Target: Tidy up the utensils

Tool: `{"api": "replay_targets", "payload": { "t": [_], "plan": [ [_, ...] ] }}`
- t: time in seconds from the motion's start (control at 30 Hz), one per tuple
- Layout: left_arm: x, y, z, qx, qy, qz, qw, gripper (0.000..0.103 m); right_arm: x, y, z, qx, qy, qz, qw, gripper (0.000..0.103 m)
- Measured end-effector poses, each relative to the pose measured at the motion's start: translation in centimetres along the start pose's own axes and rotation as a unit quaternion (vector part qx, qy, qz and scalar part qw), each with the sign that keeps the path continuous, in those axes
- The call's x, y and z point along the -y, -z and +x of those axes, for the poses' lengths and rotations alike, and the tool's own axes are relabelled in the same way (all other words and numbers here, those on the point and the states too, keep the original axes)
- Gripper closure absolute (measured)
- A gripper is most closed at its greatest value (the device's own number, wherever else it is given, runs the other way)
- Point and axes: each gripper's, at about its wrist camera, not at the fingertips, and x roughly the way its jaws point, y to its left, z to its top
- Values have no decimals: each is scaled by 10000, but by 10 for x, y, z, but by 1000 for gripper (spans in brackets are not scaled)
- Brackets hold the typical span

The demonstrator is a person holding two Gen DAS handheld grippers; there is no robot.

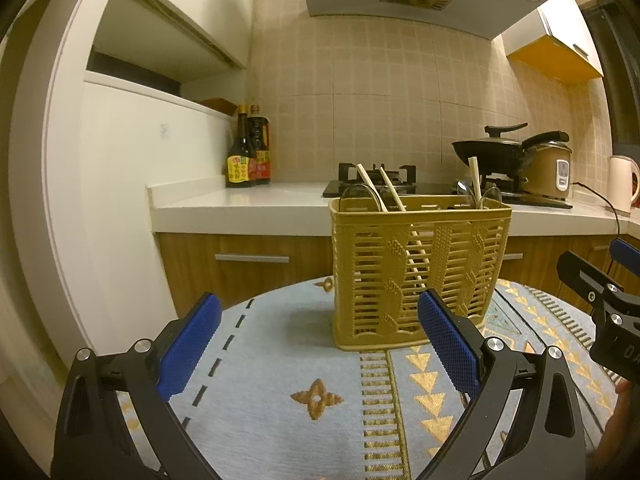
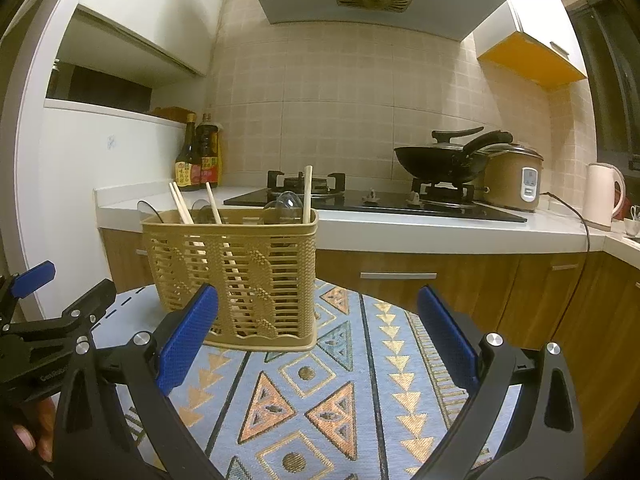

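Observation:
A tan slotted utensil basket [image 1: 418, 272] [image 2: 236, 272] stands upright on a patterned blue tablecloth [image 1: 288, 408] [image 2: 320, 392]. Wooden chopsticks [image 1: 390, 190] [image 2: 307, 194] and several metal spoons [image 1: 362, 194] [image 2: 288, 204] stick up out of it. My left gripper [image 1: 320, 320] is open and holds nothing; its right finger sits just in front of the basket. My right gripper [image 2: 318, 312] is also open and holds nothing, with the basket beyond its left finger. Each gripper shows at the edge of the other's view.
Behind the table runs a kitchen counter [image 1: 248, 200] [image 2: 440, 232] with sauce bottles [image 1: 248, 152] [image 2: 198, 156], a gas hob with a black wok [image 2: 440, 160], a rice cooker [image 2: 512, 176] and a kettle [image 2: 600, 196]. A hand [image 2: 32, 428] shows at the lower left.

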Motion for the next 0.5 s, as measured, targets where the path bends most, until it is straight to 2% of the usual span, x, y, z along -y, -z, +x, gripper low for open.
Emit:
{"api": "replay_targets", "payload": {
  "t": [0.5],
  "plan": [
    [0,1,1,-30,16,-3,10000,8,3,0,-1,-14,-9,29,10000,8]
  ]
}}
